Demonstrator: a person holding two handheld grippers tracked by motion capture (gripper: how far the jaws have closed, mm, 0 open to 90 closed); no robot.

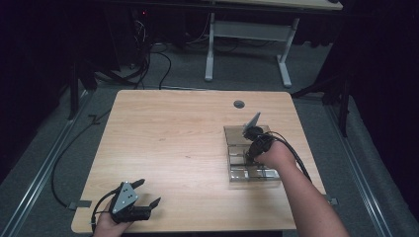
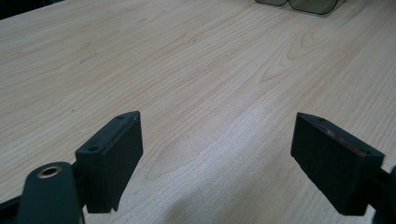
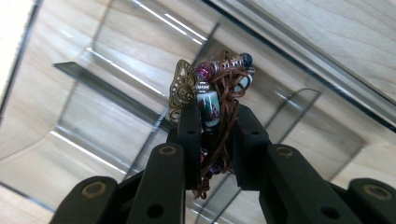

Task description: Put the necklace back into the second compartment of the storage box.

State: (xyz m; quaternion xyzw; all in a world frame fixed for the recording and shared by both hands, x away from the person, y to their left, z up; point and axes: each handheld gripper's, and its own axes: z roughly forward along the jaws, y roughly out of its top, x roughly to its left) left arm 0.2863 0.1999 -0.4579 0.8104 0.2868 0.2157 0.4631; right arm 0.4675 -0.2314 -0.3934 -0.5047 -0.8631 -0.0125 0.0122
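Right gripper view: bracelet [image 3: 215, 100] betw. right tongs [image 3: 218, 116].

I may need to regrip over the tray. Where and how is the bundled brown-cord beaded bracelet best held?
Grip the bunched middle of the brown-cord beaded bracelet, as the right gripper does now, coming from above the clear acrylic compartment tray. The cord is coiled into a compact wad there; the brass filigree charm and the beads stick out loose.
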